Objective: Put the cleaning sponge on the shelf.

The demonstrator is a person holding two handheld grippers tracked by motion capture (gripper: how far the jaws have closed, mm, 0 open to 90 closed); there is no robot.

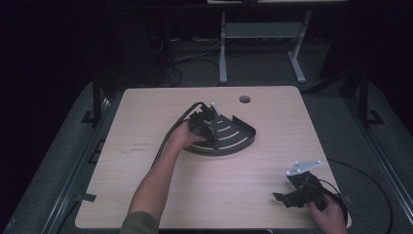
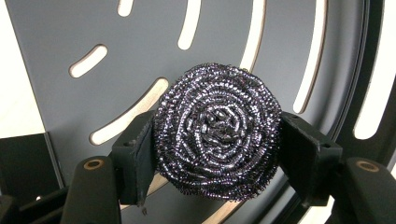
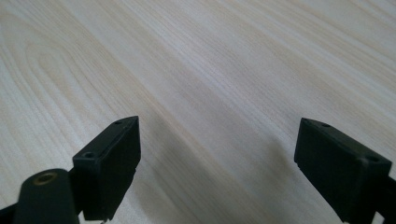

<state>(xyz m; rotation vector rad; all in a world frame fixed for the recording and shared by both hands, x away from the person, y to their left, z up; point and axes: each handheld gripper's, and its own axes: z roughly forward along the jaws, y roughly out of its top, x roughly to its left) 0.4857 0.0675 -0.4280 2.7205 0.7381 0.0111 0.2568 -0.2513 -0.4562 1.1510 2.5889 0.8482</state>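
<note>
Over the slotted grey tray (image 2: 70, 121) near the middle of the bench (image 1: 146, 195), the left tool (image 2: 217, 154) grips a coiled steel-wool scourer (image 2: 218, 133) by its sides, pads squeezing the rim so the springy coil cannot slip, probably to set it down on the tray. The right tool (image 3: 217, 163) rests near the bench's front corner, jaws spread wide with nothing between them, kept clear of the work.

a pale wooden table (image 1: 146, 195) carries a dark slotted quarter-round tray (image 1: 238, 139) near its middle.
</note>
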